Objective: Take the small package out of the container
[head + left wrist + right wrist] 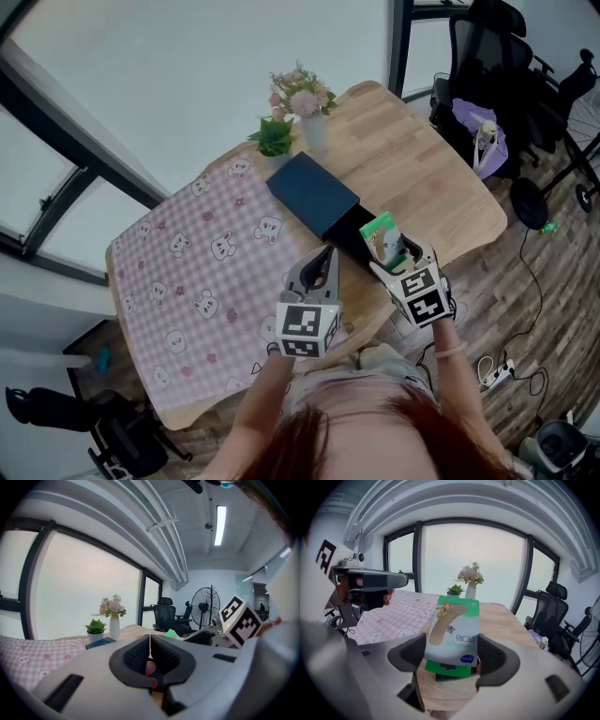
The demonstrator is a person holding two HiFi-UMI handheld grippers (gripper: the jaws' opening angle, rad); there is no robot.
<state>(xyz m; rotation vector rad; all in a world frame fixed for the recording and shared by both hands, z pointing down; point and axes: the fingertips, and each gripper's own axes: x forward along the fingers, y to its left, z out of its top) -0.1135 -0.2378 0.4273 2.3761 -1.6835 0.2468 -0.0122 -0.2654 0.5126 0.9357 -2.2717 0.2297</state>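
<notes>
The right claw (454,654) is clamped on a small green and white bandage packet (452,630), its 2 dark pads pressing the packet's side edges so that it stands upright, leaning a little to the right in the right gripper view. In the head view the packet sits at the open near end of a long dark blue box (312,192) that lies slantwise on the wooden tabletop (412,169); whether the packet's lower edge is clear of the box cannot be told. The left claw (150,651) is clenched with nothing in it, its 2 ribbed pads meeting along a thin line, and it hangs just left of the box's near end, over the edge of a pink checked cloth (187,272) printed with little bears. The cloth covers the left part of the tabletop, and the box's left side lies along its edge. At the far end of the box stand a white vase of pale flowers (309,117) and 1 small green potted plant (275,139), side by side
</notes>
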